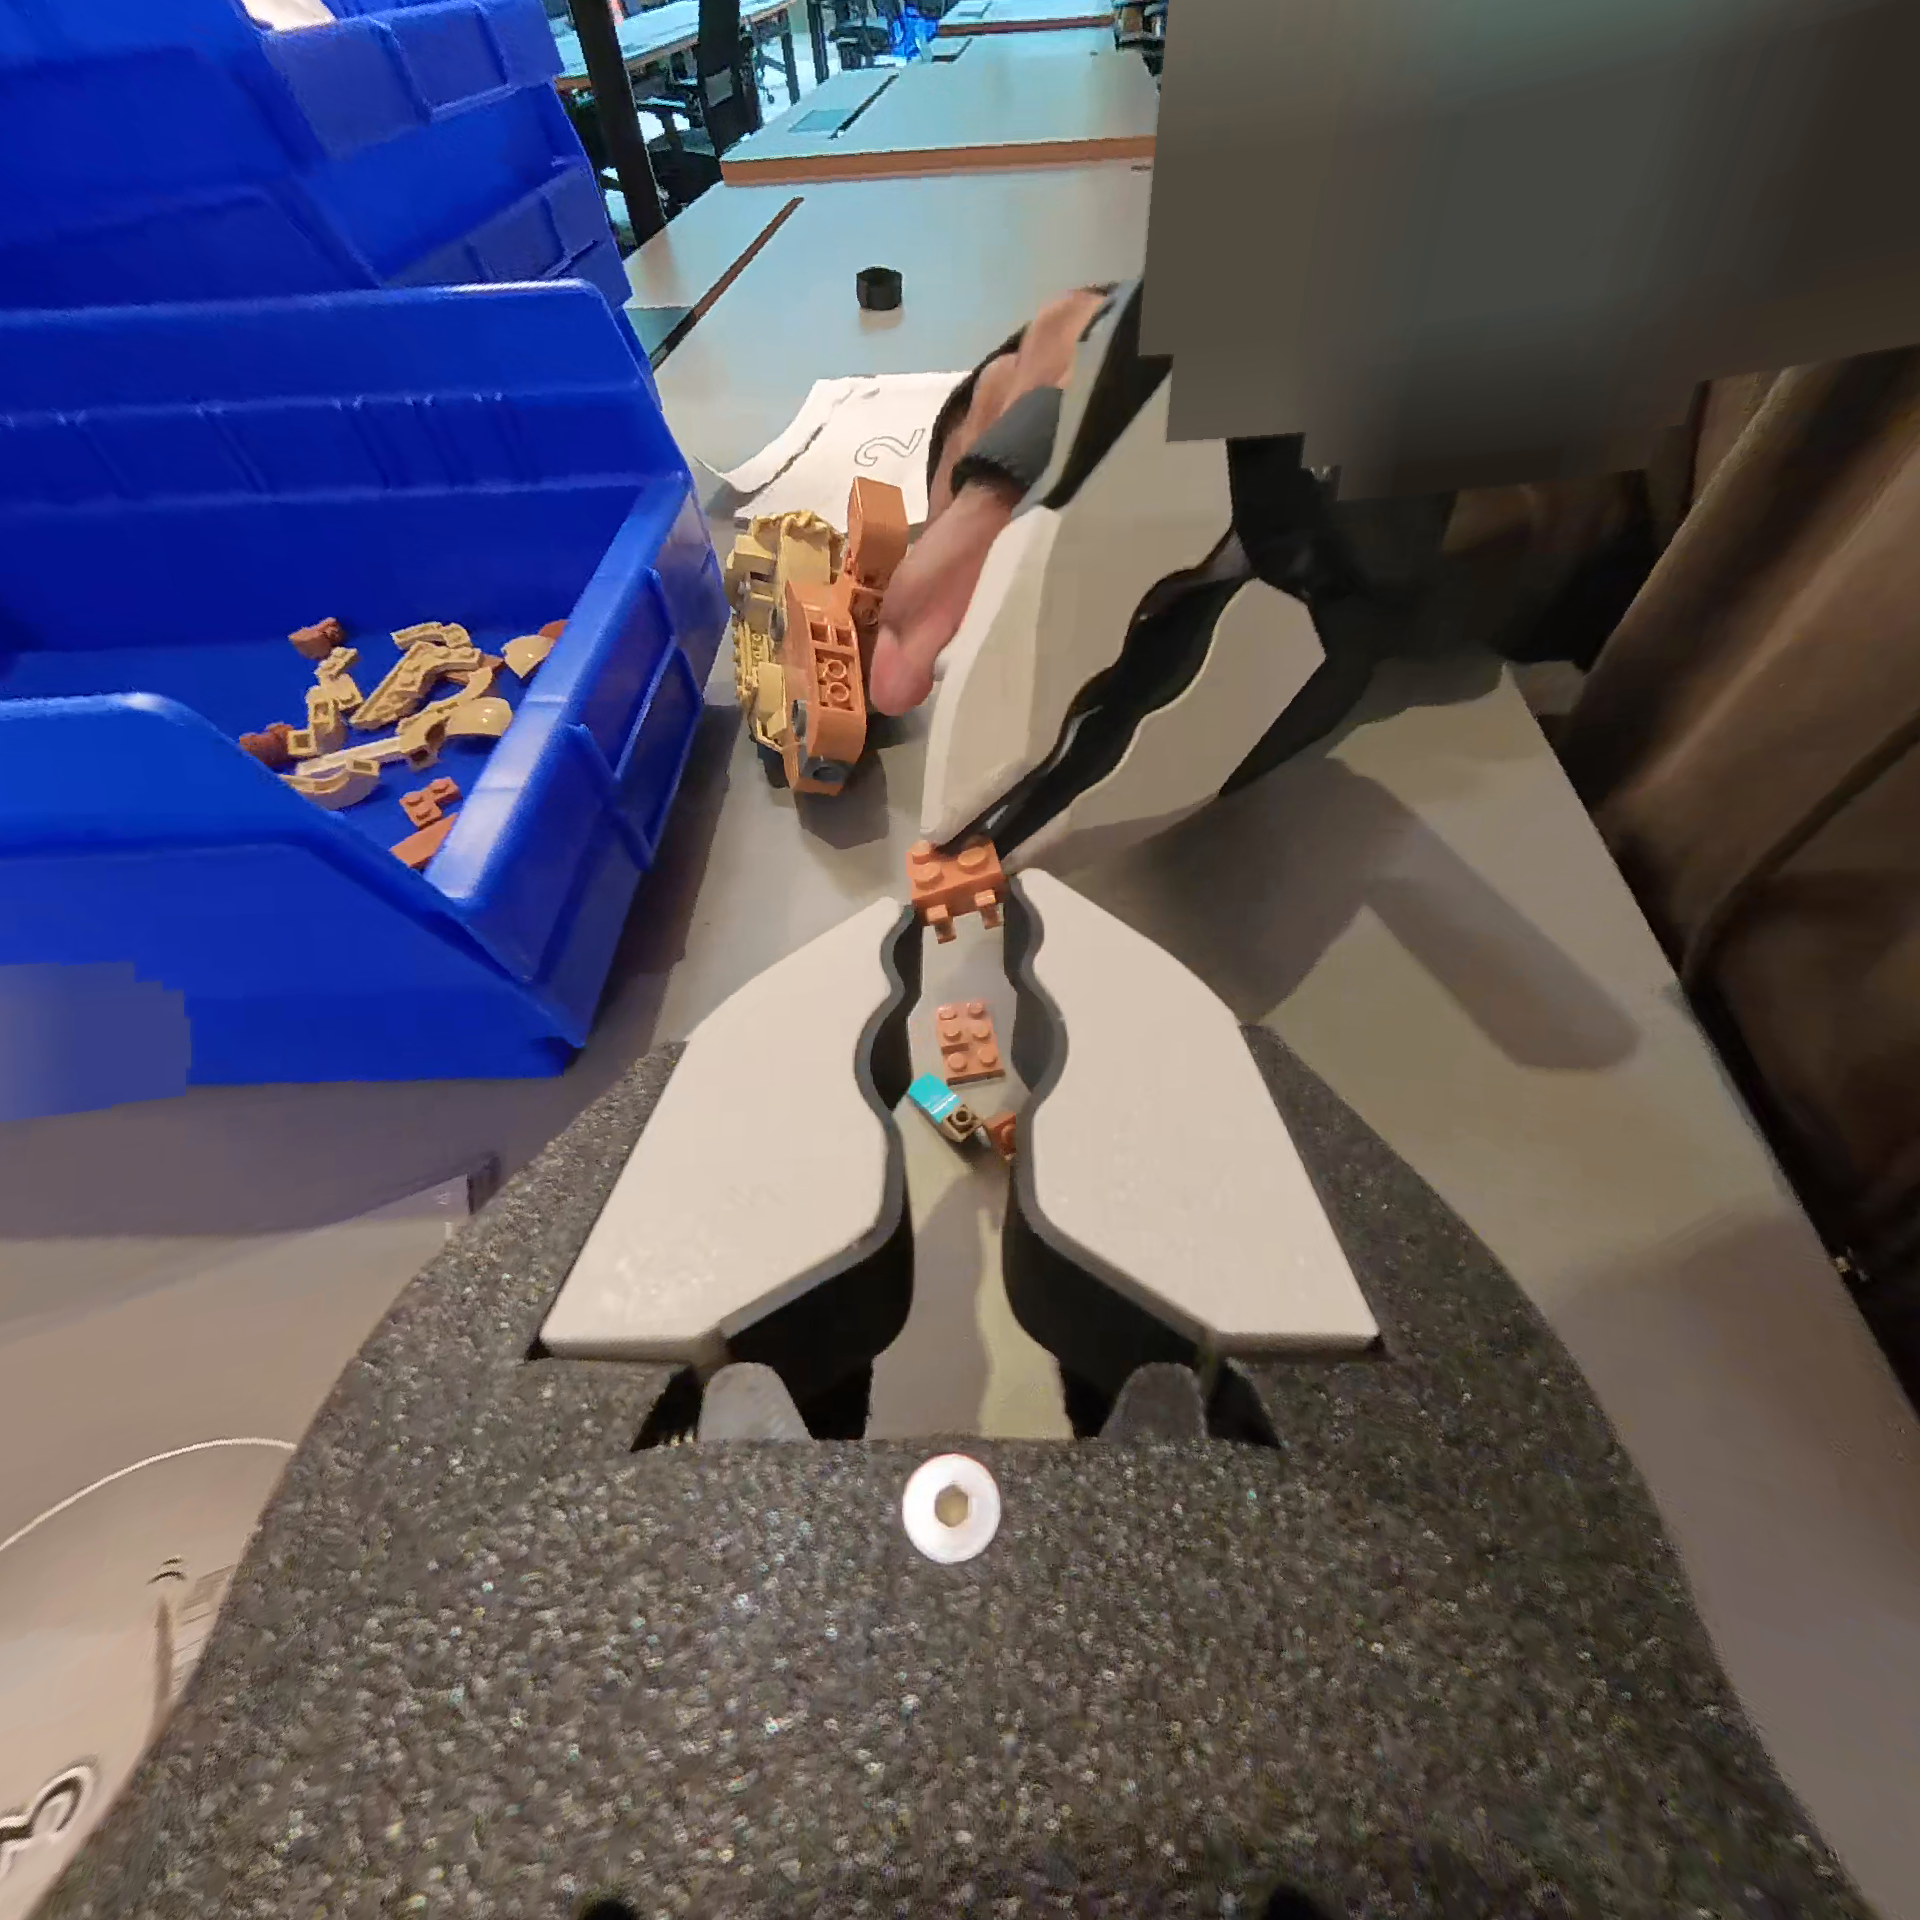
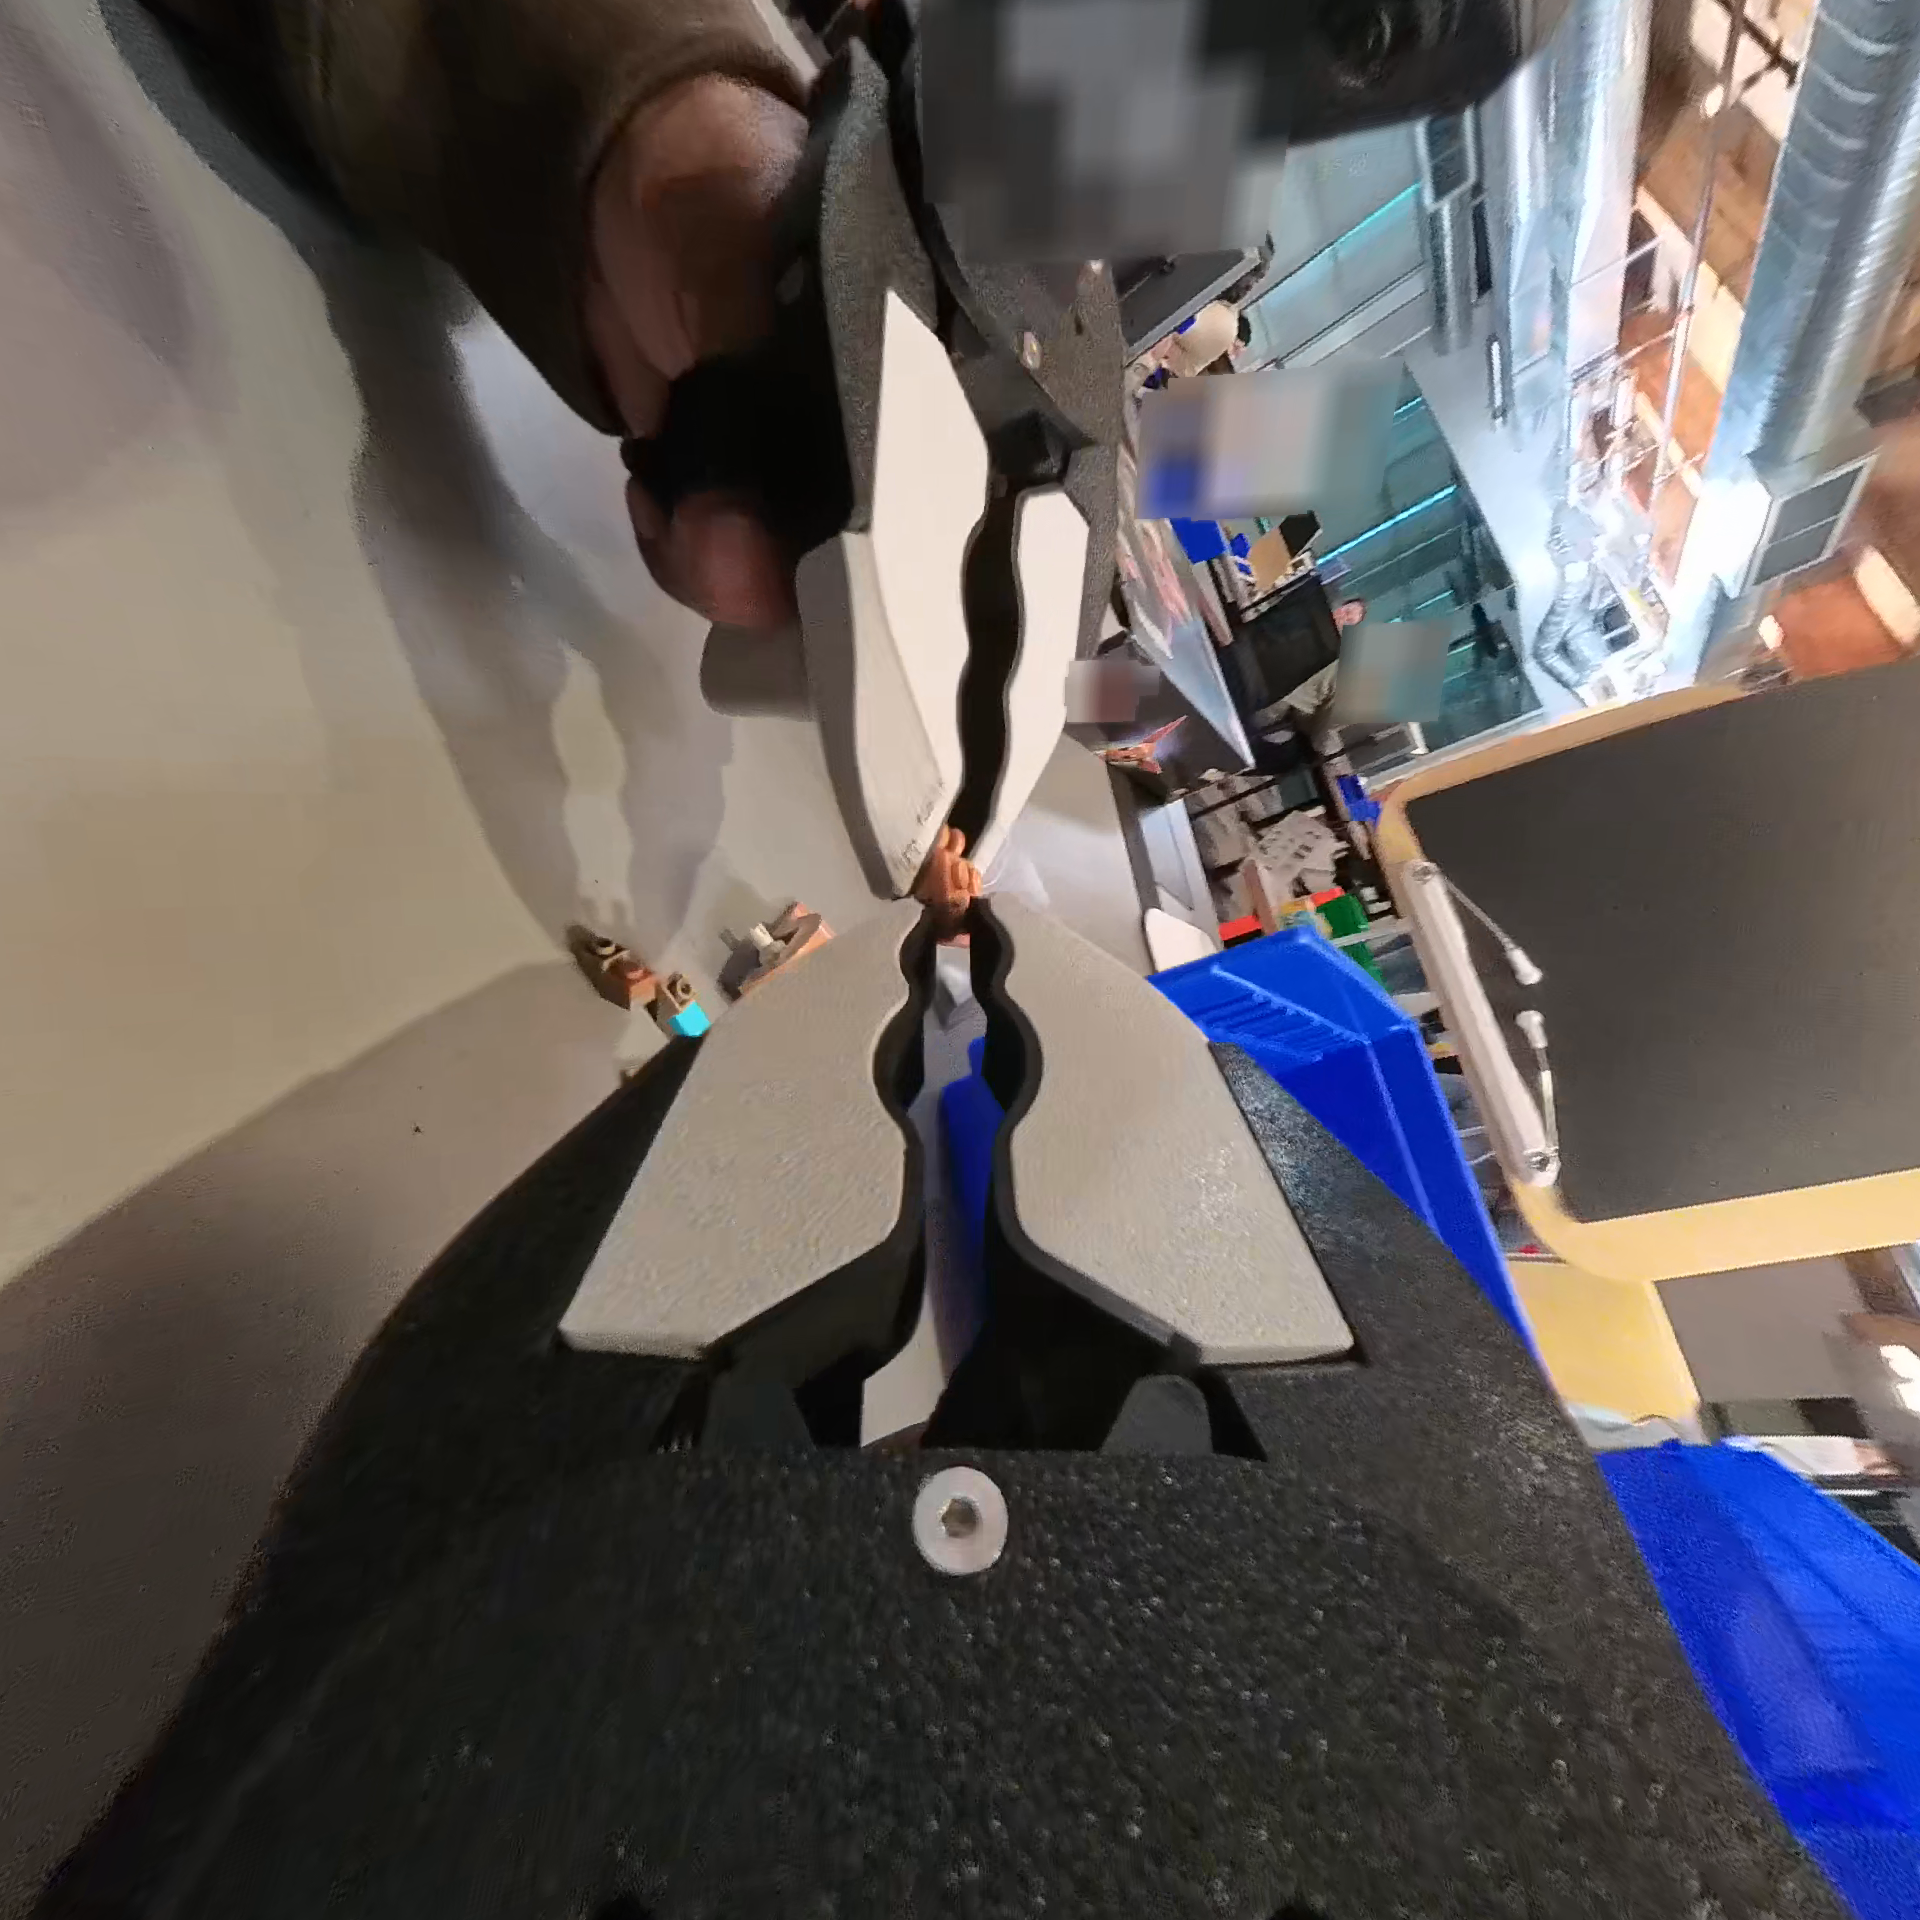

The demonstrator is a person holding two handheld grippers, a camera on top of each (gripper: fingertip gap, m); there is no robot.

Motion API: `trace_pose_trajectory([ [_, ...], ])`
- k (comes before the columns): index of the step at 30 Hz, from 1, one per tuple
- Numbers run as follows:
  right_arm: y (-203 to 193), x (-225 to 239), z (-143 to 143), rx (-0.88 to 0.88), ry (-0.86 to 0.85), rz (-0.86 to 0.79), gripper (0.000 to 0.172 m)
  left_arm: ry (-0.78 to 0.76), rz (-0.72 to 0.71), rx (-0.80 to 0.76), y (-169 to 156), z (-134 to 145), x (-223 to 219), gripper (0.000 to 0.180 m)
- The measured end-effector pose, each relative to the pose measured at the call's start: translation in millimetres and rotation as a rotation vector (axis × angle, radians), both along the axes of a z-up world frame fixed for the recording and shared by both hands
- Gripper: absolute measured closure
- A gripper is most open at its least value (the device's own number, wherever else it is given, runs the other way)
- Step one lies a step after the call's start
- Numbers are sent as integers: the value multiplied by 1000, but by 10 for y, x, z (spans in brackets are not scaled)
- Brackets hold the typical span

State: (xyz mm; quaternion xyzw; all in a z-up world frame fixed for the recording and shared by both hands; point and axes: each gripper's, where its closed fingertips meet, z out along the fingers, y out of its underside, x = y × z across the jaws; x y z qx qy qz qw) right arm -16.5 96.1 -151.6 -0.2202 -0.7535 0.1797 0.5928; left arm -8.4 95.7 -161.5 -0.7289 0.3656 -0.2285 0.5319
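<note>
Two grippers met on one small orange brick (image 1: 956, 878) above the grey bench (image 1: 1299, 935).
Left gripper (image 1: 958, 902) fingers were closed on the brick's sides, with its clip prongs pointing back toward the camera; right gripper (image 2: 948, 914) fingers were nearly shut, pinching the same brick at its far, studded end. An orange plate (image 1: 969, 1042), a teal-tipped piece (image 1: 940, 1103) and a half-built tan and orange model (image 1: 800, 644) lay on the bench beside a blue bin (image 1: 582, 727) of loose parts. With such shallow holds, an uneven pull or twist would likely flick the brick out and onto the bench.
</note>
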Motion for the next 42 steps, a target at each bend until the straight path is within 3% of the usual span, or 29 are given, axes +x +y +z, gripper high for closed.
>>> trace_pose_trajectory([
  [4, 37, -19, -25, -101, -31, -21, 166, 90, 11, 39, 11, -48, -28, 165],
  [7, 219, -2, 91, -212, -4, -84, 167, 344, 54, 110, 70, -277, -136, 164],
  [14, 510, -12, 226, -171, 69, -219, 167, 198, 116, 29, 139, -201, -184, 164],
  [16, 773, -30, 351, -194, 112, -353, 167, 168, 121, 21, 148, -174, -183, 164],
  [19, 1347, 8, 468, -252, 136, -696, 166, 153, 114, 17, 141, -168, -138, 164],
  [22, 1544, 23, 407, -273, 88, -817, 153, 155, 105, 17, 121, -173, -93, 164],
  [26, 1434, 47, 338, -258, 67, -756, 148, 133, 115, 15, 124, -150, -94, 164],
  [29, 993, -35, 317, -243, 28, -467, 146, 7, 118, -20, 130, -52, -109, 164],
  [33, 450, -49, 256, 8, 30, -194, 148, -227, 102, -116, 135, 80, -152, 164],
  [40, 30, -123, 100, 104, 52, -30, 148, -362, 42, -164, 86, 154, -73, 164],
  [42, 20, -139, 78, 127, 56, -32, 158, -350, 31, -165, 70, 143, -47, 164],
])
